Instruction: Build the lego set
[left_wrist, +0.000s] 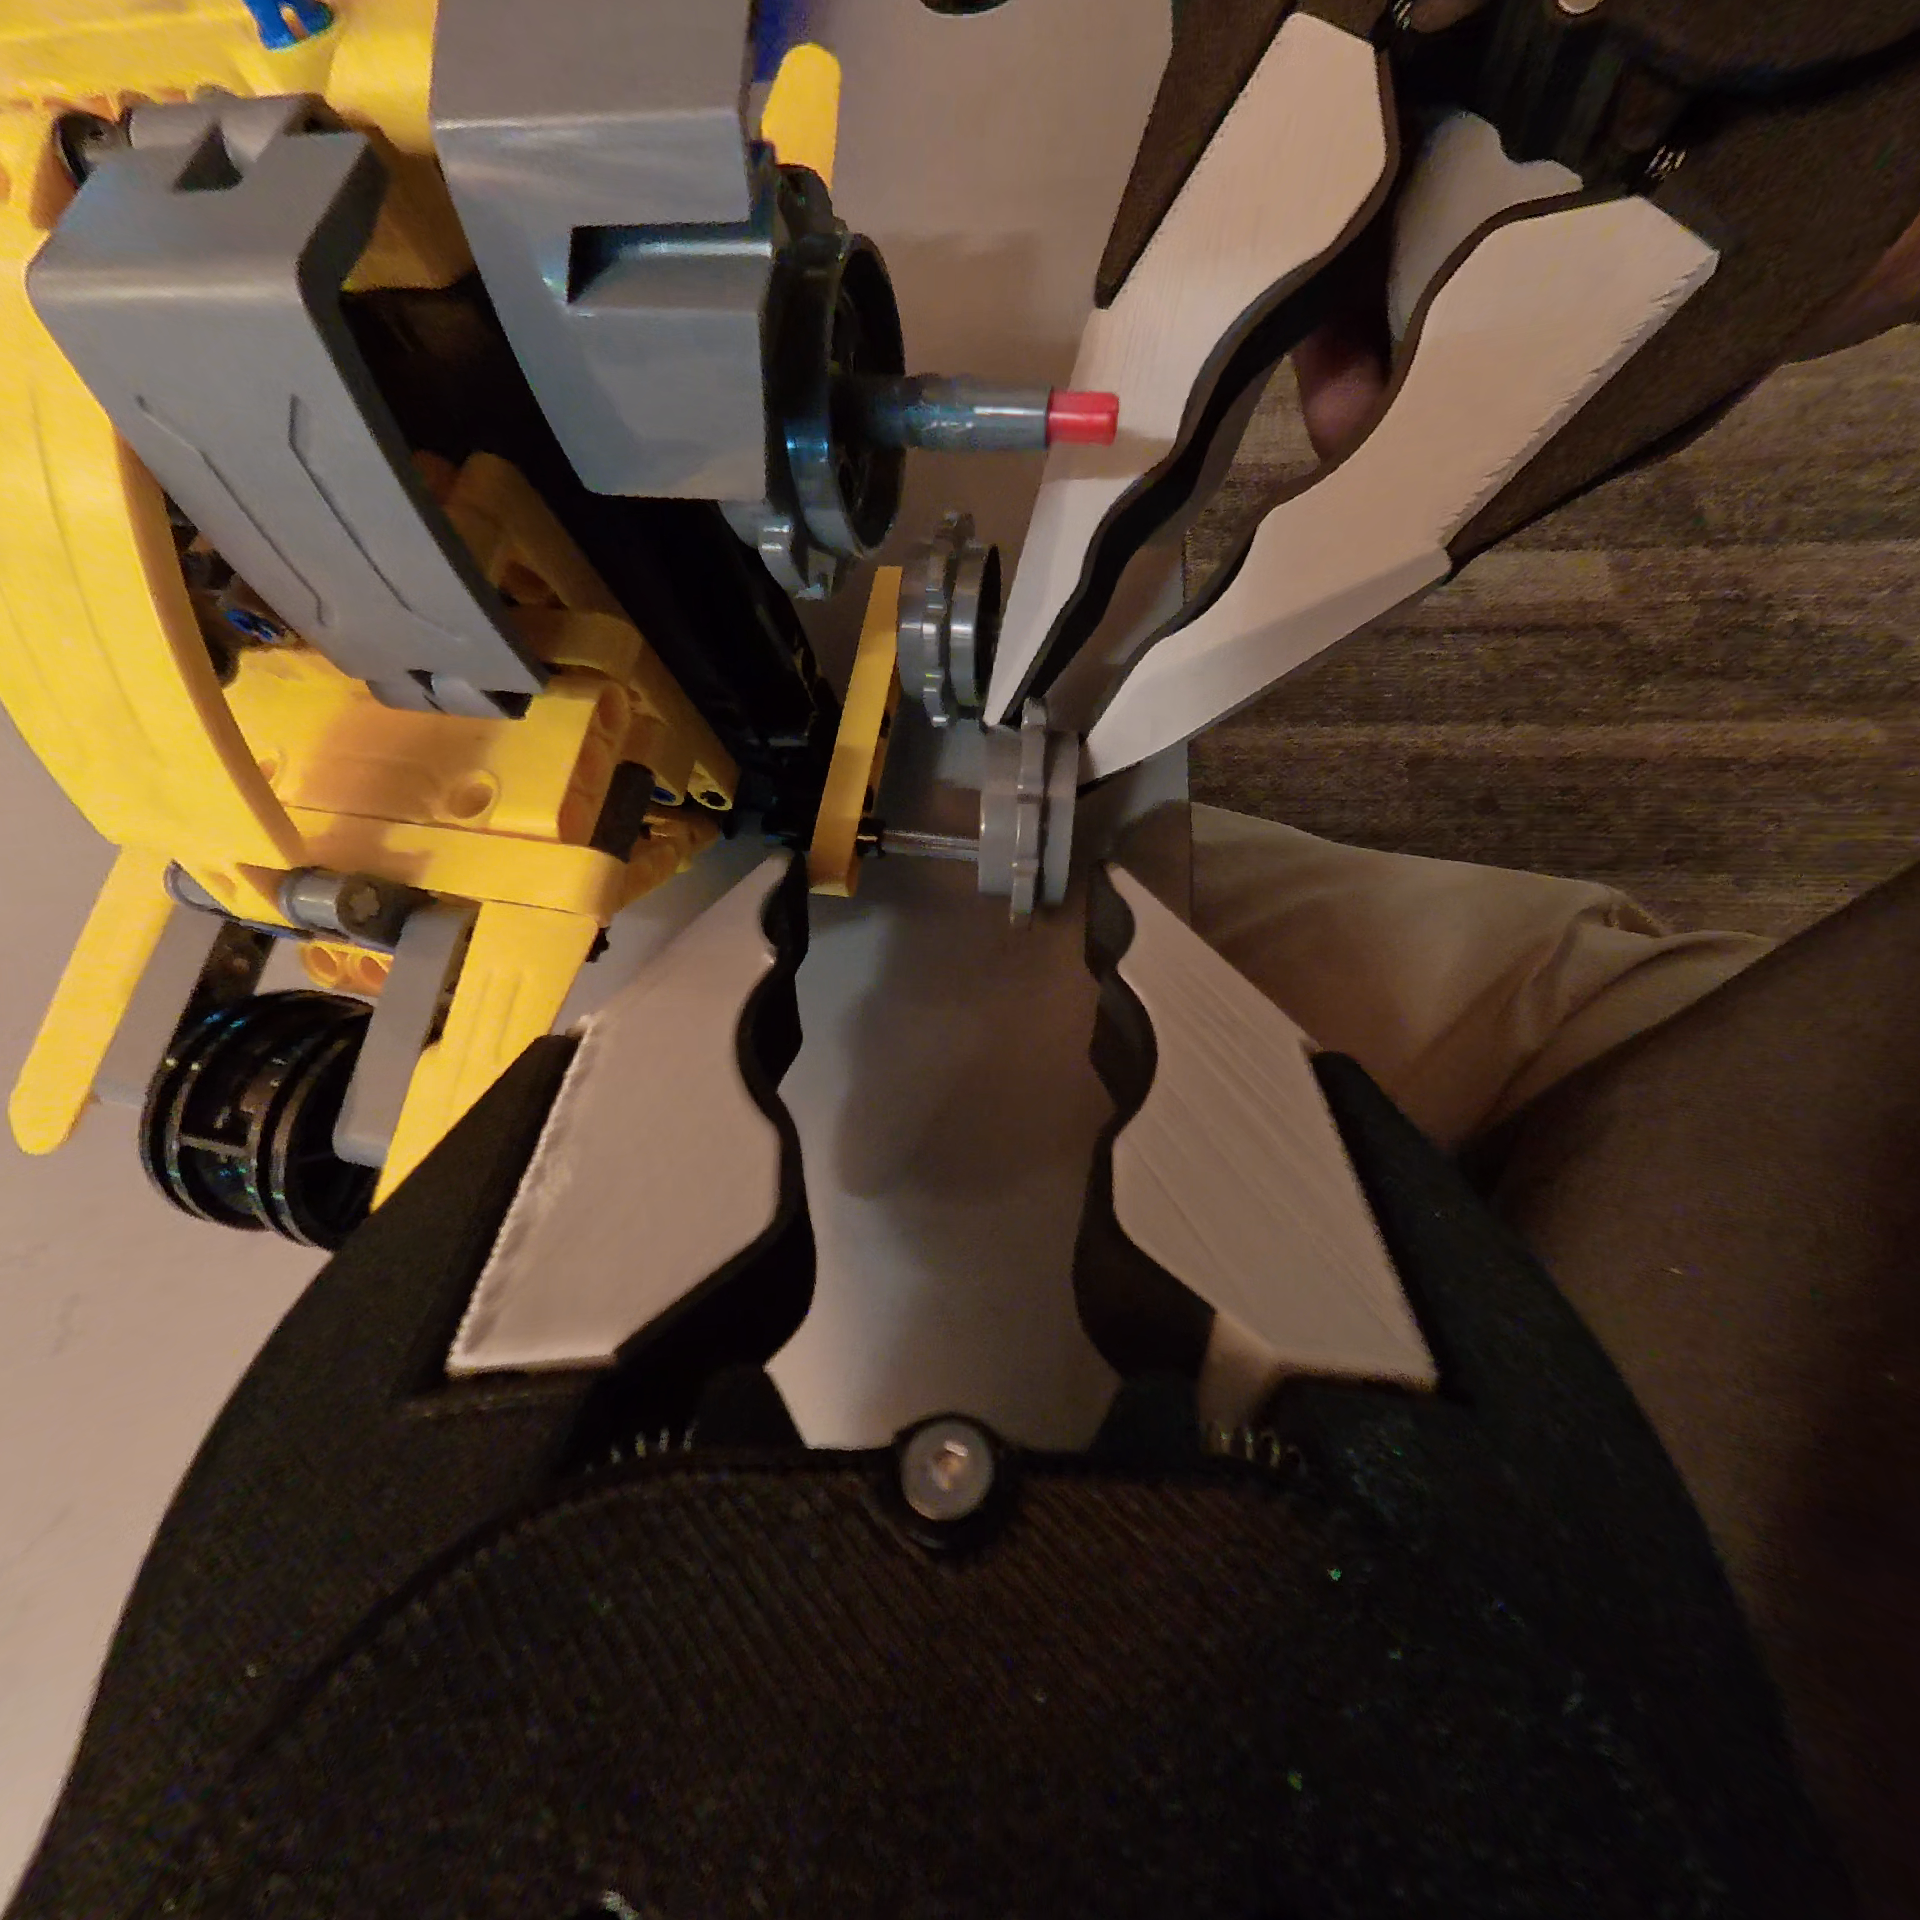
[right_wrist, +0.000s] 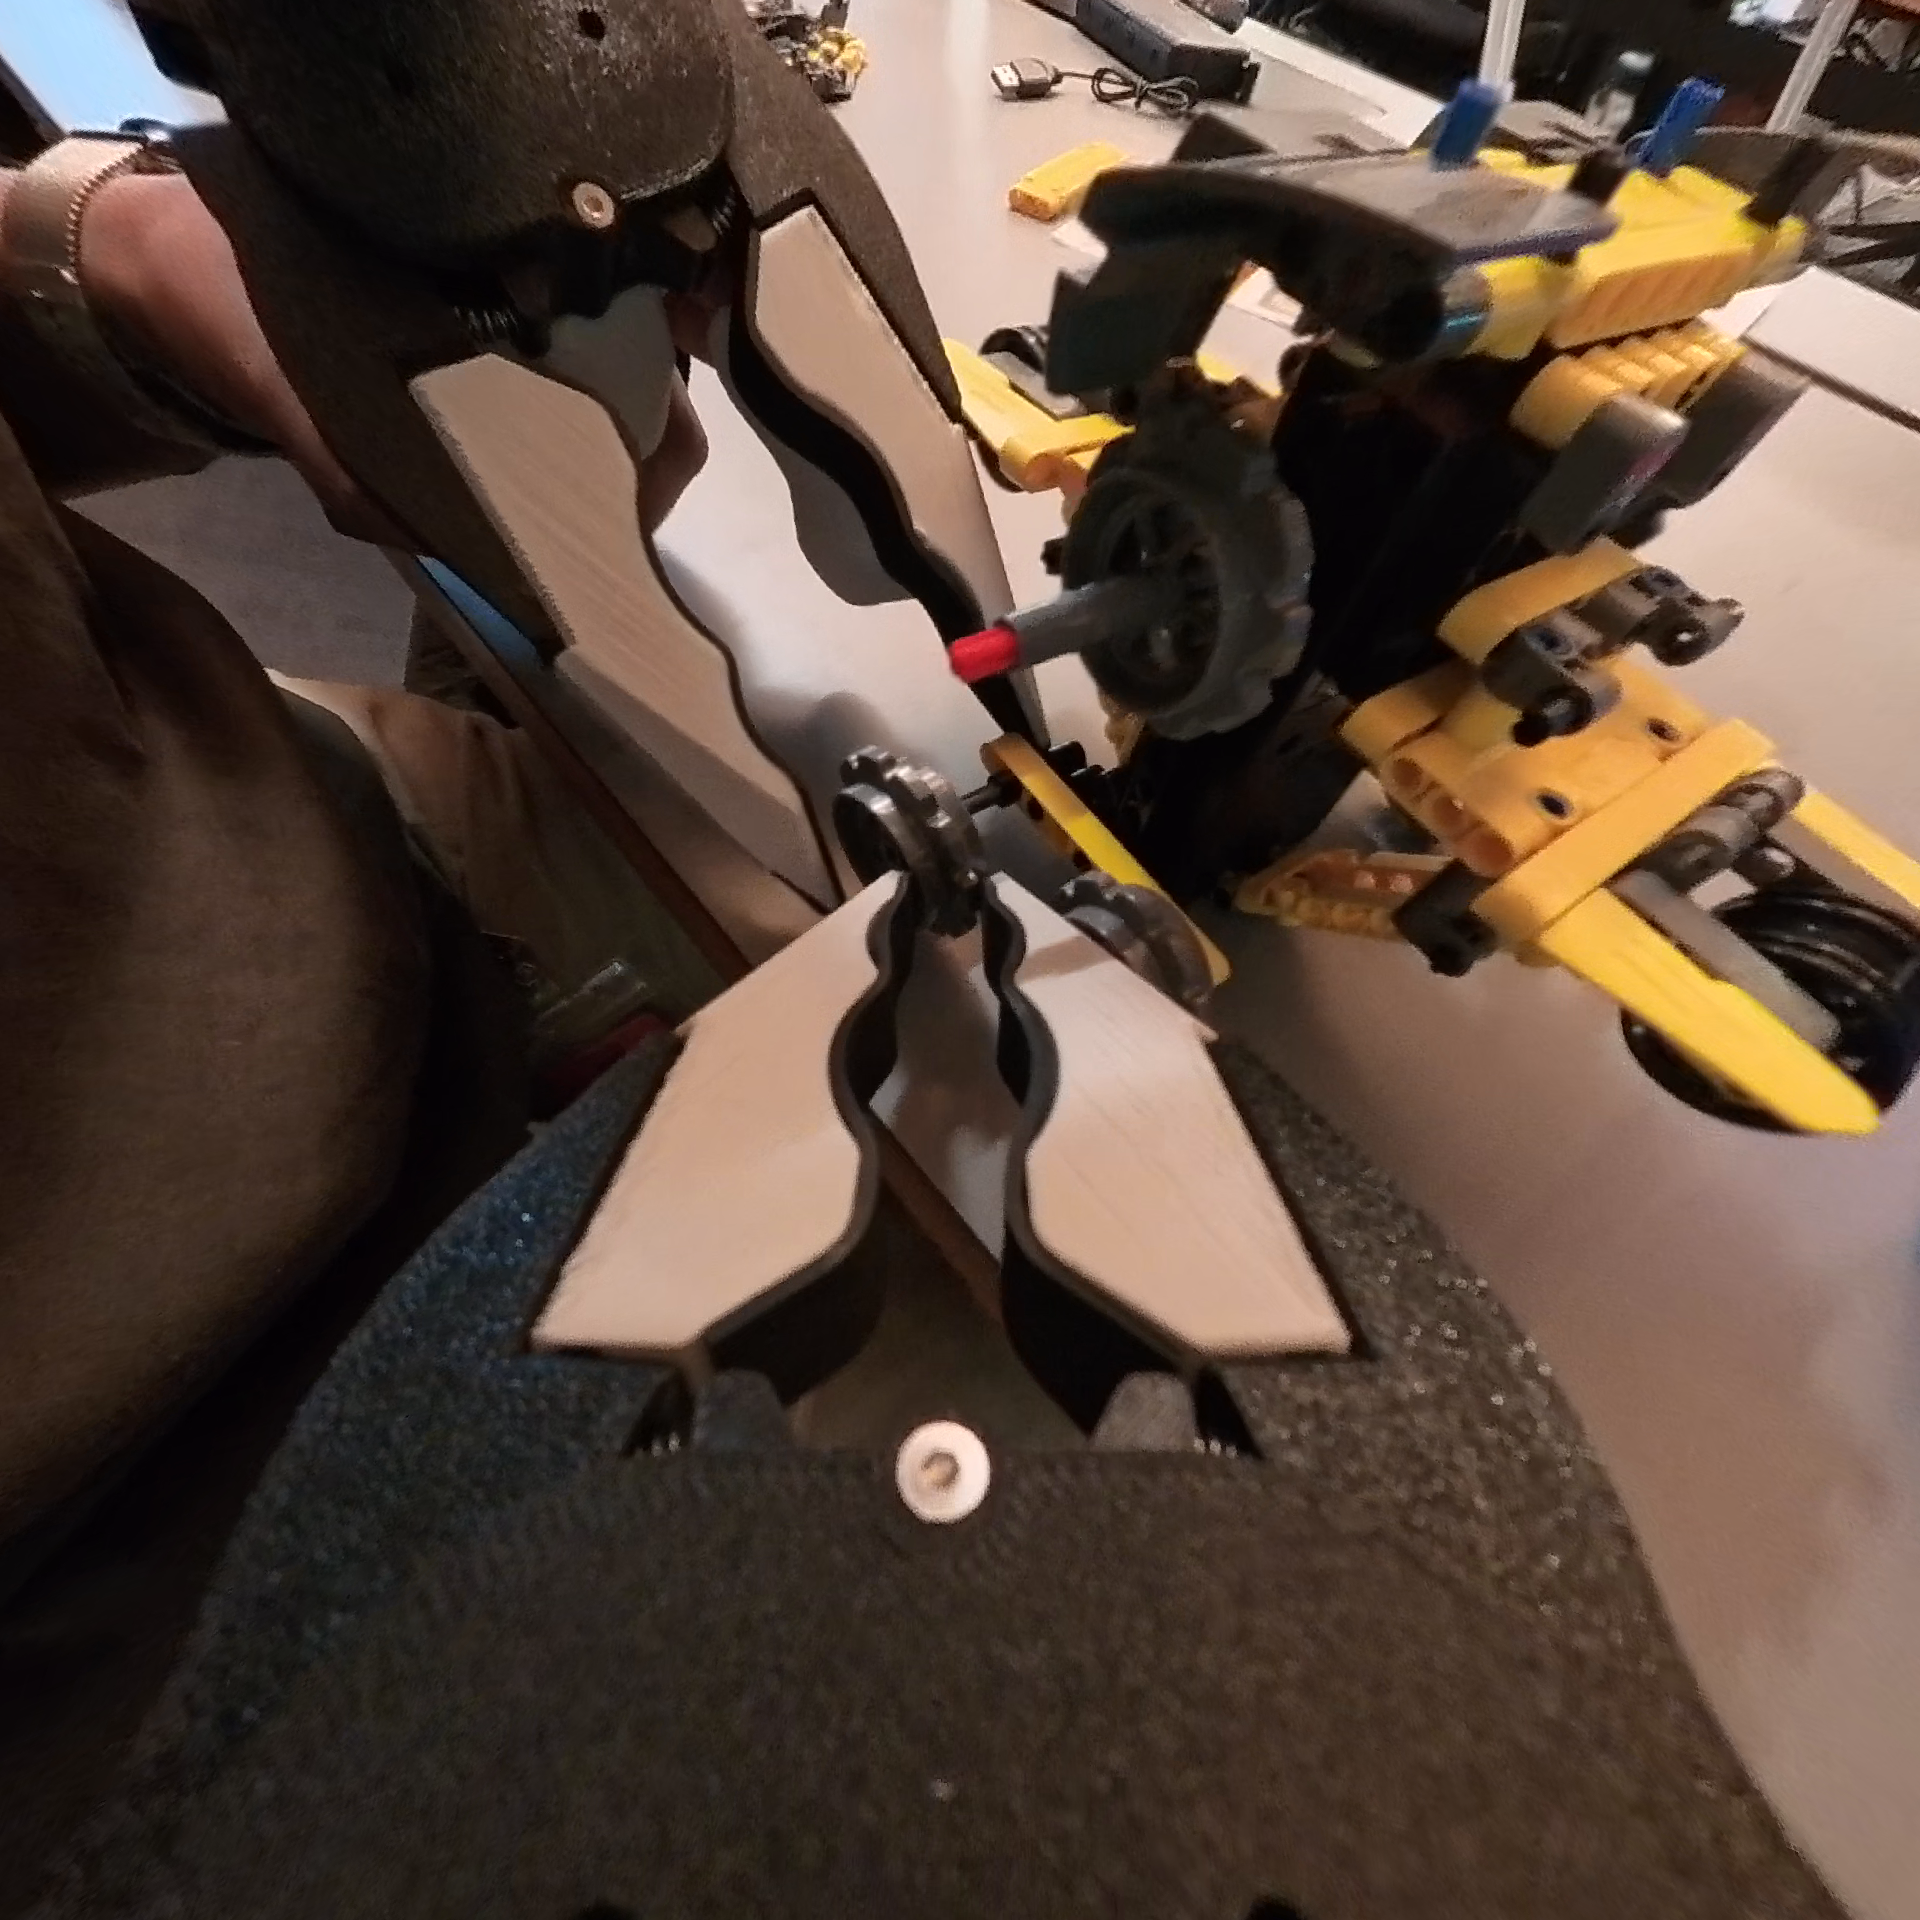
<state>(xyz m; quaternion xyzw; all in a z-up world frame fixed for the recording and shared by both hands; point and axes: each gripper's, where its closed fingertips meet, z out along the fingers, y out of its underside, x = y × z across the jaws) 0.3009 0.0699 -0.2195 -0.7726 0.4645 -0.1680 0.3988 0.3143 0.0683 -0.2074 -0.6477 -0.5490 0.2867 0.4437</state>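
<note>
A: On table (right_wrist: 1558, 1351), pale grey: item one, toy vehicle (left_wrist: 343, 727), yellow, grey and black bricks, tipped so its underside parts face both cameras.

B: Fittings on it?

A: Black wheel (left_wrist: 260, 1117) low at the left wrist view's left. Dark hub (left_wrist: 831, 395) higher up, with a grey axle ending in a red cap (left_wrist: 1083, 412). Yellow beam (left_wrist: 857, 738) at the near edge, thin shaft running out of it.

B: And on the shaft?

A: Grey gear (left_wrist: 1023, 805), notched rim. Second gear (left_wrist: 945, 623) just beside it, nearer the hub.

B: Left gripper?

A: Left gripper (left_wrist: 940, 883): jaws apart, wide. One fingertip lies by the beam's foot, the other just beside the shaft gear; the shaft crosses the gap. Contact with the gear cannot be told.

B: Right gripper?

A: Right gripper (right_wrist: 940, 894): jaws drawn close, tips pinching the shaft gear's (right_wrist: 920, 831) rim. In the left wrist view it enters from upper right, tips meeting at that gear.

B: Surroundings?

A: Carpet (left_wrist: 1610, 623), dark, past the table edge. Person's tan trouser leg (left_wrist: 1403, 966) beside it. Cable (right_wrist: 1132, 83) and loose yellow piece (right_wrist: 1060, 177) far back on the table.
</note>
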